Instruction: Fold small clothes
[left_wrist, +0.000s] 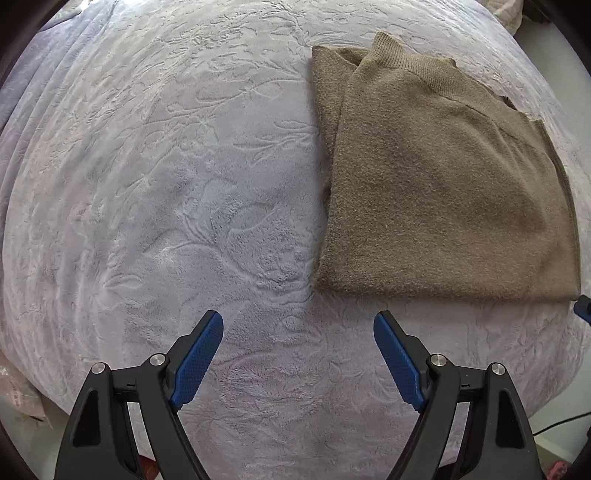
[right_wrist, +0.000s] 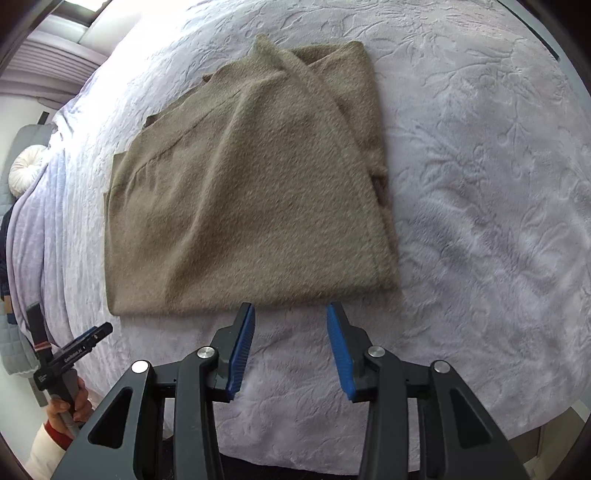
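A small olive-brown knit sweater (left_wrist: 436, 184) lies folded into a rough rectangle on a pale lilac embossed bedspread (left_wrist: 184, 184); its ribbed collar points away. It also shows in the right wrist view (right_wrist: 251, 206). My left gripper (left_wrist: 298, 321) is open and empty, hovering over bare bedspread just left of and below the sweater's near edge. My right gripper (right_wrist: 290, 312) is open and empty, its tips just short of the sweater's near edge. The left gripper also shows in the right wrist view (right_wrist: 74, 347), held in a hand at the lower left.
The bedspread (right_wrist: 480, 184) covers the whole bed. A white round cushion (right_wrist: 26, 170) and grey padding sit at the far left of the right wrist view. The bed's edge runs along the bottom of both views.
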